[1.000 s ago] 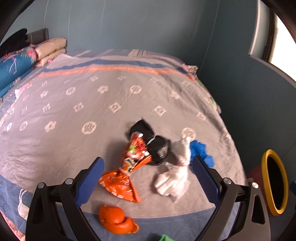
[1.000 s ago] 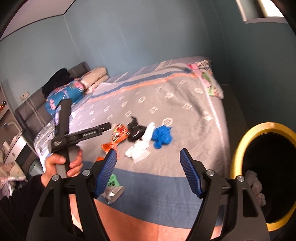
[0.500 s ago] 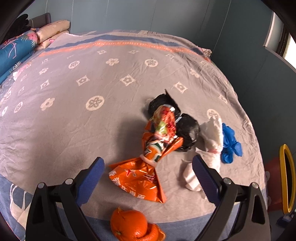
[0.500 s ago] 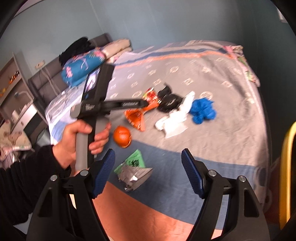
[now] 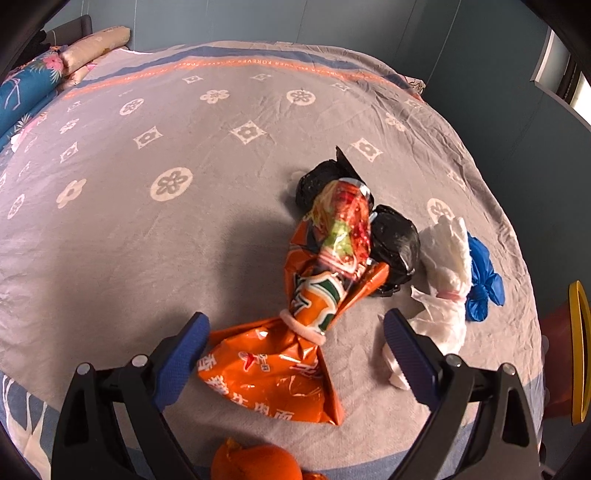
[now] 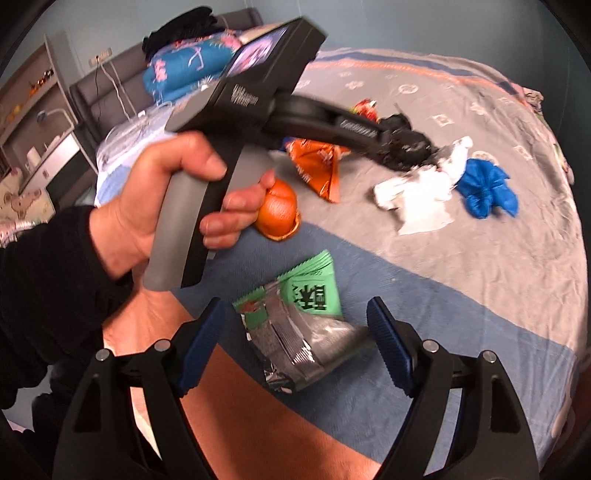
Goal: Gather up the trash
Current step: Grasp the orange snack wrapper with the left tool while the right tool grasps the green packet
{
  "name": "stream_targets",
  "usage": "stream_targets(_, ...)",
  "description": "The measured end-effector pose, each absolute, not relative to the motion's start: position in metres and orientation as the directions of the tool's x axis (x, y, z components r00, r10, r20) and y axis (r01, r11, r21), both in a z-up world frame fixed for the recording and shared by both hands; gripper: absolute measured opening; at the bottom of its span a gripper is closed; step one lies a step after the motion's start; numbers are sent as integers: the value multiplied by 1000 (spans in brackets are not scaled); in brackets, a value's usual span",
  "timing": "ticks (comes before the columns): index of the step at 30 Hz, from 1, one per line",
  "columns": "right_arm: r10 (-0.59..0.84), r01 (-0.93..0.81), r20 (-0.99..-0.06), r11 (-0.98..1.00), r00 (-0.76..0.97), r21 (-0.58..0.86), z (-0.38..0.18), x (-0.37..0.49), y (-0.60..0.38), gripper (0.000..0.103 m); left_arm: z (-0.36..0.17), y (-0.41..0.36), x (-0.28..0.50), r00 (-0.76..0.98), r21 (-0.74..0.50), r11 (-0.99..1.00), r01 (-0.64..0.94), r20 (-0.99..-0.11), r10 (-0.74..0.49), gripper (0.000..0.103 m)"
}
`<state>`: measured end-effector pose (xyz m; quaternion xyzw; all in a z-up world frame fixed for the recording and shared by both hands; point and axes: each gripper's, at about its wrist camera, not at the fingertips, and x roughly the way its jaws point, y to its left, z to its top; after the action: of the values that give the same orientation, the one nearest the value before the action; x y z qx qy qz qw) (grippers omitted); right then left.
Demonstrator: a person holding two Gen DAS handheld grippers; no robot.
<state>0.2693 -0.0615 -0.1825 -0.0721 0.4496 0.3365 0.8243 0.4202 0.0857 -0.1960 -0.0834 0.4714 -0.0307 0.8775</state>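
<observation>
Covering the bed, a grey patterned bedspread [image 5: 184,229] meets teal walls [image 5: 332,22].

One orange wrapper [image 5: 273,369], two black bags [image 5: 395,240], apparently; one tissue [image 5: 443,258], one blue glove [image 5: 482,273], one peel [image 6: 279,210].
</observation>
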Motion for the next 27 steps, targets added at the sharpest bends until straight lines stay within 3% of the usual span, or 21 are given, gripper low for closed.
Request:
stream_targets(5,457,-644,-816,752,354,141,-196,267,-48,62,-197,78,422,558,-141,990,-3,-822,-115,74)
stream_targets(9,453,-622,-824,765,340,164,-204,272,-49,49,-200,75,422,554,-124,992,13,-825,-110,53)
stream_targets(13,471,-596,-819,776,327,209,-205,276,-54,42,-198,75,418,567,-125,992,24,-816,-117,49)
stream_targets(27,511,-579,-787,776,346,250,-183,275,-68,37,-167,81,398,607,-194,980,34,-775,-174,45)
